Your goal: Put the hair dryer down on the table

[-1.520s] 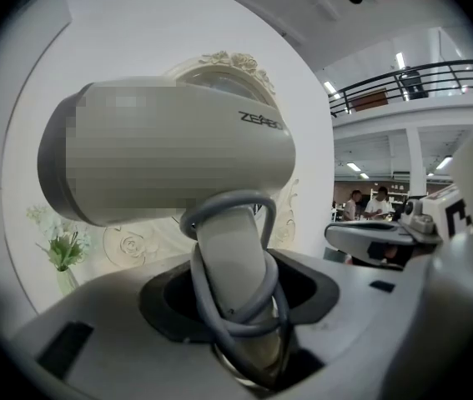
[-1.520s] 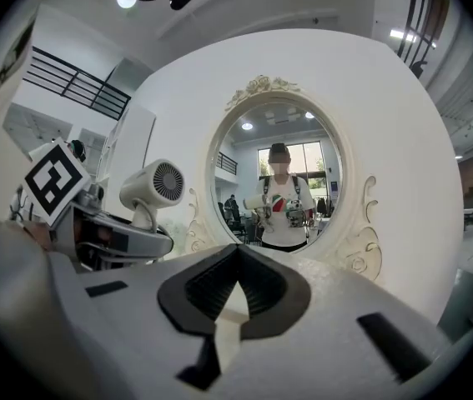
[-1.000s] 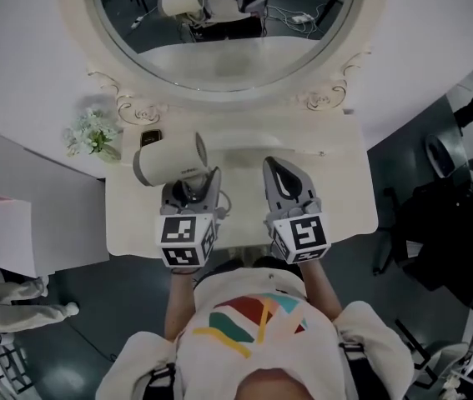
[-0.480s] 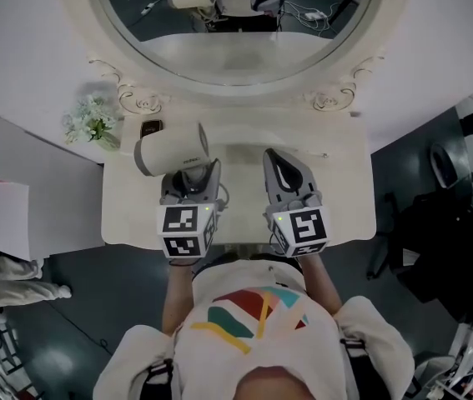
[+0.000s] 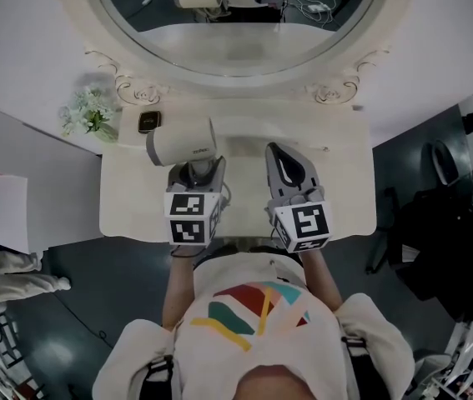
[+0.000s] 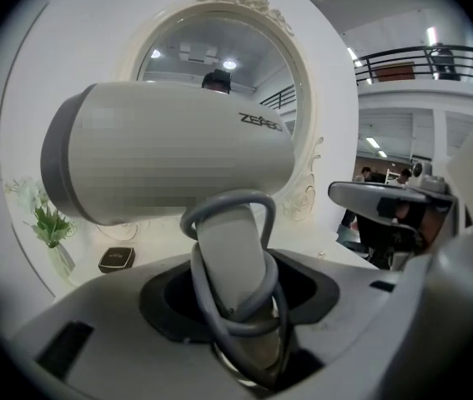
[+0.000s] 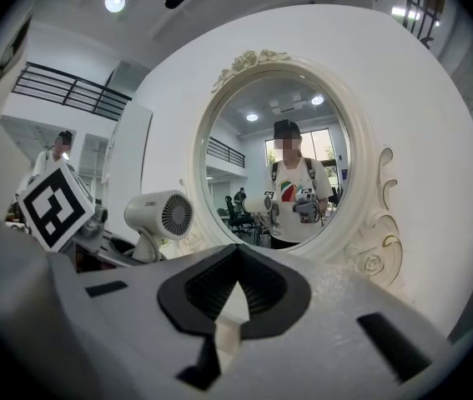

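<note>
A cream hair dryer with a grey rear cap hangs above the left half of the vanity table. My left gripper is shut on its handle, below the barrel. In the left gripper view the dryer fills the upper frame, and its grey cord loops round the handle between the jaws of that gripper. My right gripper hovers beside it over the table's middle, shut and empty. The right gripper view shows the closed jaws of the gripper and the dryer to the left.
An oval mirror in a carved cream frame stands at the table's back. A vase of white flowers and a small dark box sit at the back left corner. Dark floor surrounds the table; a person's legs show at far left.
My left gripper has carried the dryer slightly to the right, towards the table's middle. The right gripper has barely moved. The head view has shifted a little.
</note>
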